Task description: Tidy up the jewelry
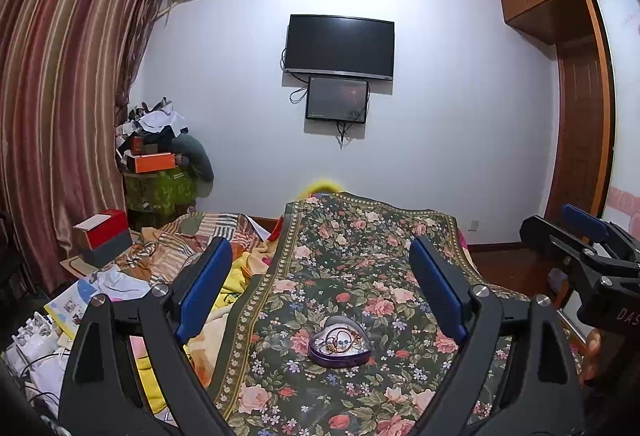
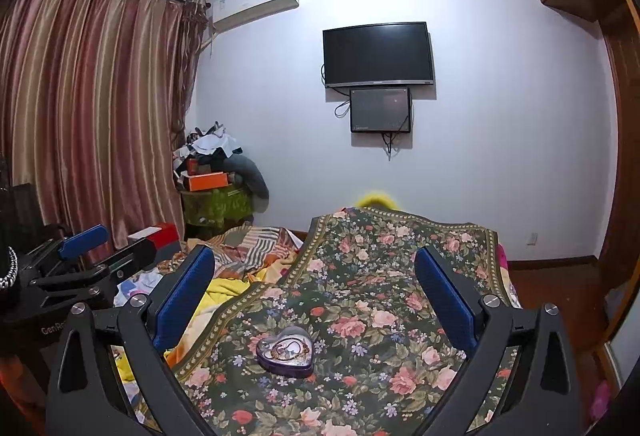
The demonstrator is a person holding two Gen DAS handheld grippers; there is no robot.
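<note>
A purple heart-shaped tin (image 1: pixel 340 344) with a clear lid stands on the floral cloth (image 1: pixel 360 260); jewelry chains show through the lid. It also shows in the right wrist view (image 2: pixel 285 352). My left gripper (image 1: pixel 320 284) is open and empty, held above and behind the tin. My right gripper (image 2: pixel 316 292) is open and empty, also above the tin, which lies toward its left finger. The right gripper's side shows in the left wrist view (image 1: pixel 592 256), and the left gripper's in the right wrist view (image 2: pixel 80 260).
The floral cloth (image 2: pixel 400 276) covers a raised surface on a cluttered bed. Yellow and striped bedding (image 1: pixel 208 236), papers (image 1: pixel 72 304) and a red box (image 1: pixel 104 232) lie left. Curtains (image 1: pixel 60 95), a piled stand (image 1: pixel 160 163), a wall TV (image 1: pixel 340 45) and a wardrobe (image 1: pixel 580 75) surround.
</note>
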